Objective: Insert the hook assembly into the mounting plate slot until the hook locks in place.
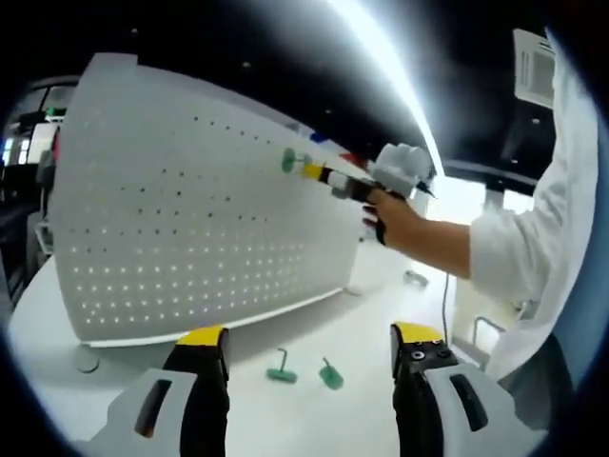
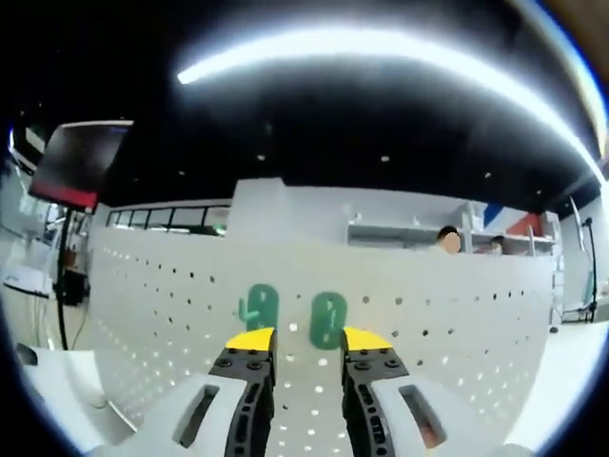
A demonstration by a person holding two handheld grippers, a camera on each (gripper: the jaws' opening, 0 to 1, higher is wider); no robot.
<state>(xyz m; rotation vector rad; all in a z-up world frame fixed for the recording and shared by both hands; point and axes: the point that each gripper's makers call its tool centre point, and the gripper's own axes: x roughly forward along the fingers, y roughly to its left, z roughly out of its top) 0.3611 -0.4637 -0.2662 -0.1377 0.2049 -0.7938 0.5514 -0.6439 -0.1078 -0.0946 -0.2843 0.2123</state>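
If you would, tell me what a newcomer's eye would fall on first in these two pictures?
The big white pegboard standing on the table, with the right hand-held gripper reaching a green hook on its face. In the right gripper view, two green hooks sit on the board just past the yellow tips.

Green hook (image 1: pixel 290 160) against upright pegboard (image 1: pixel 190 209)

1. A long ceiling light strip (image 2: pixel 381 48) glowed bright overhead against a dark ceiling.
2. A dark monitor (image 2: pixel 81 157) hung tilted at the far left of the right gripper view.
3. The white desk (image 1: pixel 362 333) spread pale and smooth.
4. A person's white sleeve (image 1: pixel 533 248) reached in from the right of the left gripper view.
5. A white vent panel (image 1: pixel 533 67) sat high up.
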